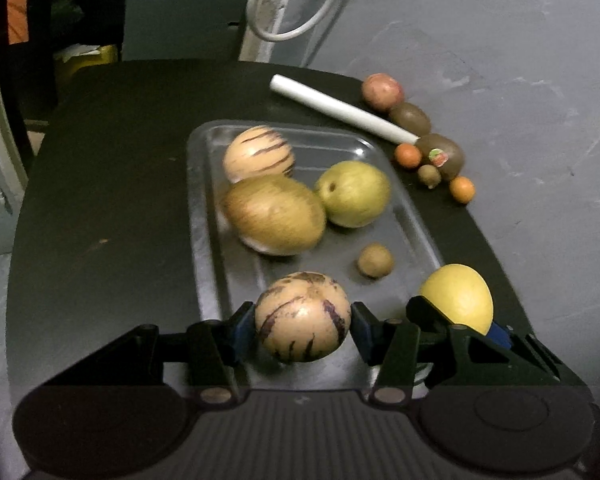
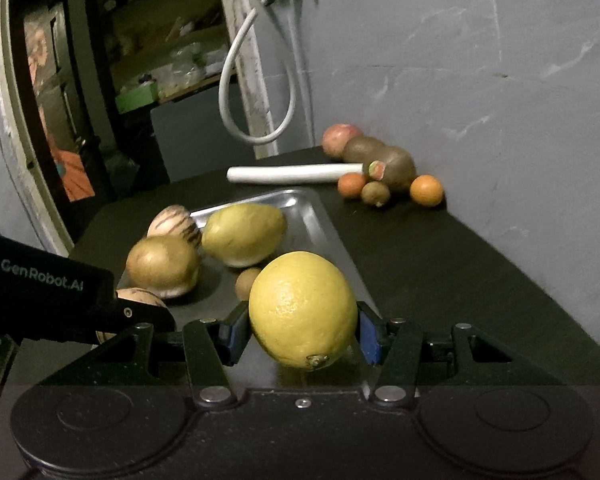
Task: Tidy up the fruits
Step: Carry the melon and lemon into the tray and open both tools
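Black table (image 1: 100, 200) bare left of tray (image 1: 204, 240) | left hand-held gripper (image 1: 303, 320) grips striped melon (image 1: 302, 316) | right hand-held gripper (image 2: 303, 332) grips lemon (image 2: 302, 312)

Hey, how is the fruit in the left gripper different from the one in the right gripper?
The striped fruit in the left gripper is cream with dark purple streaks; the lemon in the right gripper is plain yellow. The striped fruit's skin looks smooth, the lemon's dimpled. The lemon shows a stem nub at its near end; the striped fruit shows none. Both are roundish, clamped between blue pads and carried over the near end of the metal tray.
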